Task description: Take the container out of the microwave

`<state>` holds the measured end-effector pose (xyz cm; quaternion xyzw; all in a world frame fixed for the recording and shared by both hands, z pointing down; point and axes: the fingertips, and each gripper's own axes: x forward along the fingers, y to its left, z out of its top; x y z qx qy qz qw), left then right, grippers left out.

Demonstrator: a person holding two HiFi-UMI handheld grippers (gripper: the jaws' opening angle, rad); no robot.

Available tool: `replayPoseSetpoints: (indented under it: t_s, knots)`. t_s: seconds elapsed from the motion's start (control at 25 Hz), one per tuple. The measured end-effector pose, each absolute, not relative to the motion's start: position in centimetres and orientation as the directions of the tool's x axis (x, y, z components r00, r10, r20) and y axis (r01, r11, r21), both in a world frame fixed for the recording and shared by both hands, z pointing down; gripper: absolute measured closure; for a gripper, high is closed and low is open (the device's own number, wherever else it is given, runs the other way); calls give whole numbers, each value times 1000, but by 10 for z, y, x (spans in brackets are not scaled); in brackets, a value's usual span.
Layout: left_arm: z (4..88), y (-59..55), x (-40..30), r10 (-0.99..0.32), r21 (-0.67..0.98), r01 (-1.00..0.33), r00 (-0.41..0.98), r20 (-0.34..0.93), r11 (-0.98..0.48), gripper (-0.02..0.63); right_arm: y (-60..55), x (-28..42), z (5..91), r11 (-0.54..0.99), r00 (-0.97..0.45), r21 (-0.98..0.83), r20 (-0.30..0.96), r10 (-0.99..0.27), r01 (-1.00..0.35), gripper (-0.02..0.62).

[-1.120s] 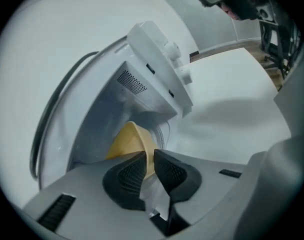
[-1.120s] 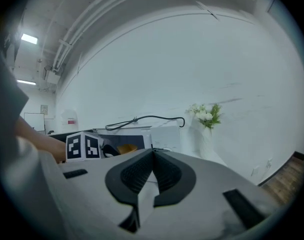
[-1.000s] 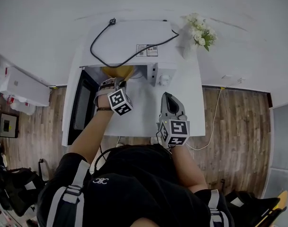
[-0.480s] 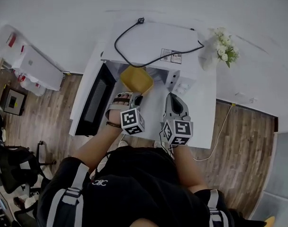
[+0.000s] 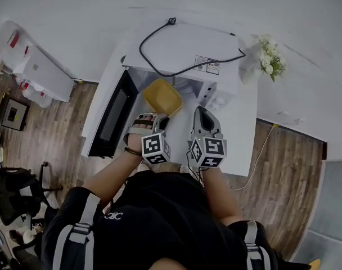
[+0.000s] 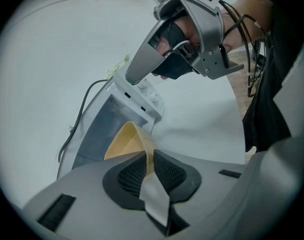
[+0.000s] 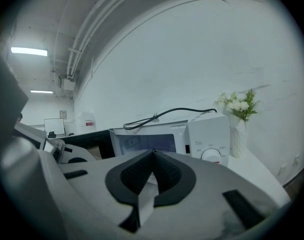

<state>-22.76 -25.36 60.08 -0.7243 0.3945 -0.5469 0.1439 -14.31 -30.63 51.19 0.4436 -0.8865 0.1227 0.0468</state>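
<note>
Our left gripper (image 5: 159, 117) has its jaws narrowed onto the rim of the yellow container (image 5: 162, 96). In the left gripper view the pads (image 6: 168, 170) press on both sides of the thin wall of the container (image 6: 123, 143).

The container sits just in front of the open microwave (image 5: 185, 46), above the white table (image 5: 240, 133). From the head view it looks to be outside the cavity, though we cannot say whether its base touches the table. The microwave door (image 5: 112, 116) hangs open to the left, and a black cord (image 5: 142, 50) lies looped over the top of the microwave.

Our right gripper (image 5: 200, 111) hovers just beside the container, on its right. Its jaws are together at the tips and there is nothing between them; its own view looks over them toward the microwave (image 7: 142, 141) and the control dial (image 7: 211, 155).

A vase of white flowers (image 5: 269, 58) stands at the table's far right corner, well apart from both grippers.
</note>
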Motion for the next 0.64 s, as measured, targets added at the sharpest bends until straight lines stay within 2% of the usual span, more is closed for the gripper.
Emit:
replayPoseSetpoints:
  t_s: [0.64]
  knots:
    - [600, -247, -231, -723, -646, -393, 78, 686, -655, 560, -299, -147, 515, 576, -600, -165, 205, -774, -800, 596]
